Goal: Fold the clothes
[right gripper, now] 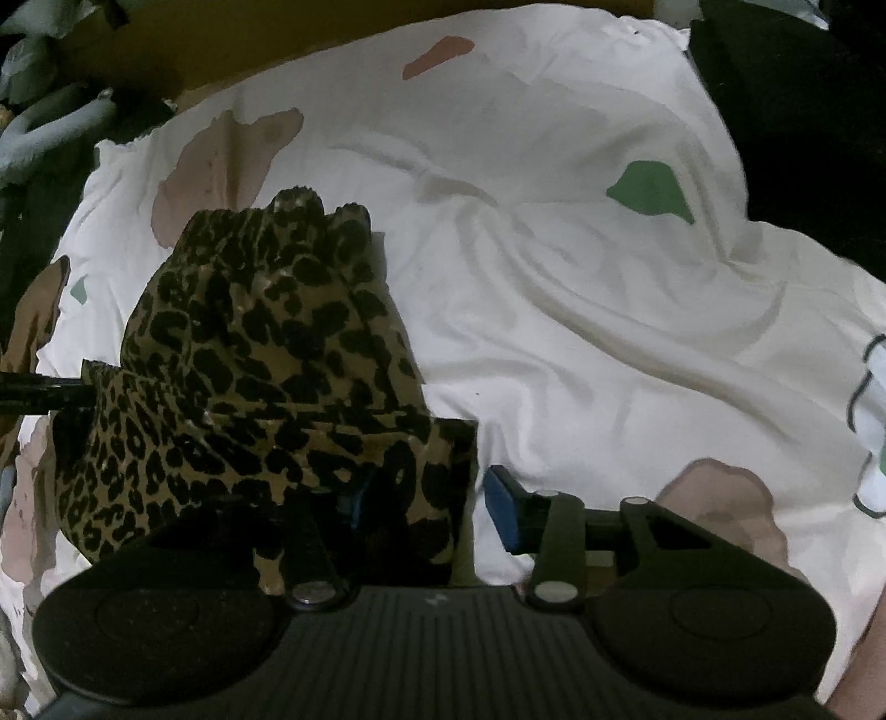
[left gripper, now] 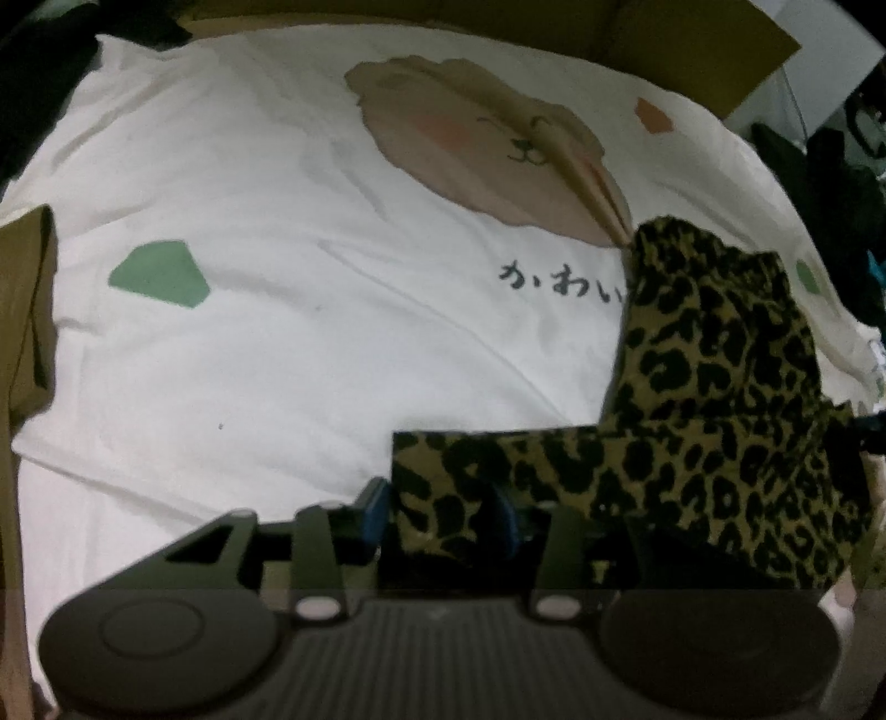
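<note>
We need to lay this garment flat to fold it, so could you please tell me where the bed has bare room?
The white sheet is open between the green patch and the black lettering. It is crowded where the leopard-print garment hangs by the left gripper and right gripper.

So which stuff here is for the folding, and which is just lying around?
For the folding:
- leopard-print garment, a corner between each gripper's fingers
- left gripper
- right gripper

Just lying around:
- white printed bedsheet underneath
- olive-brown cloth at the left edge
- cardboard at the far side
- dark pile off to the right
</note>
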`<state>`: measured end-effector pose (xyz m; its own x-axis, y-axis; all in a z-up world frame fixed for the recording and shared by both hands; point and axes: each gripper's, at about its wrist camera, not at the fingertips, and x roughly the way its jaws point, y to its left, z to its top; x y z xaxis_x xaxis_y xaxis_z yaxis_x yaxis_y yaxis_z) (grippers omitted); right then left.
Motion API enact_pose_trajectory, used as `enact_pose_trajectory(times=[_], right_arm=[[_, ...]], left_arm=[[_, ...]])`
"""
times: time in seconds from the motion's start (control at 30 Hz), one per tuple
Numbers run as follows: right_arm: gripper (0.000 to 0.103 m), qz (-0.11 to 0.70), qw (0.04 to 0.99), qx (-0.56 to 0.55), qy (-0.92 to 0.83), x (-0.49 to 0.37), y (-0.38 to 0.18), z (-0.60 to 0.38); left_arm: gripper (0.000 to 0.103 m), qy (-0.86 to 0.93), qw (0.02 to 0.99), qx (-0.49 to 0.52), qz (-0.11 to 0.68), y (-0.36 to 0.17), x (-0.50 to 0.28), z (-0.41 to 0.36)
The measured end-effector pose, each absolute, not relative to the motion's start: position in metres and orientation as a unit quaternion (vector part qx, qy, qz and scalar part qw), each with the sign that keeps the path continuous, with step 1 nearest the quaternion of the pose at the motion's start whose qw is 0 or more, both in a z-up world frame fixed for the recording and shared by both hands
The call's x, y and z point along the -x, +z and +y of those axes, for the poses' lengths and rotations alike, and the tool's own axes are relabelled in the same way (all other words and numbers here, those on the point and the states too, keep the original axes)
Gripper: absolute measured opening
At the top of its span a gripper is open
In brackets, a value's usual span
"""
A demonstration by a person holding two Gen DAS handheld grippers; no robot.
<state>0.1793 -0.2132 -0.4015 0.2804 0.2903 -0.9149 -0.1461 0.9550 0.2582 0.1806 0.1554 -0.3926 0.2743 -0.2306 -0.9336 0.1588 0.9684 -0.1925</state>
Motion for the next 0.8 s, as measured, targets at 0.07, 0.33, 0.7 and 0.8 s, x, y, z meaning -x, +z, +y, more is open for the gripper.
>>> enact_pose_trajectory(times=[0.07, 0.33, 0.7, 0.8], right_arm=[[0.047, 0.586, 0.796, -0.057, 0.138, -0.182, -0.405, -0.211], [0.023, 0.573, 0.804, -0.046, 0.153, -0.180, -0.404, -0.202], [0.009, 0.544, 0.822, -0.047, 0.158, -0.166, -0.374, -0.203], [0.008, 0.539, 0.826, -0.053, 0.158, -0.159, -0.366, -0.205]], left_arm=[[0.043, -0.119, 0.798, 0.031, 0.590, -0.393, -0.181, 0.155], [0.048, -0.101, 0.801, 0.036, 0.589, -0.393, -0.180, 0.147], [0.035, -0.104, 0.801, 0.036, 0.588, -0.391, -0.178, 0.154], [0.020, -0.105, 0.800, 0.040, 0.589, -0.390, -0.176, 0.157]])
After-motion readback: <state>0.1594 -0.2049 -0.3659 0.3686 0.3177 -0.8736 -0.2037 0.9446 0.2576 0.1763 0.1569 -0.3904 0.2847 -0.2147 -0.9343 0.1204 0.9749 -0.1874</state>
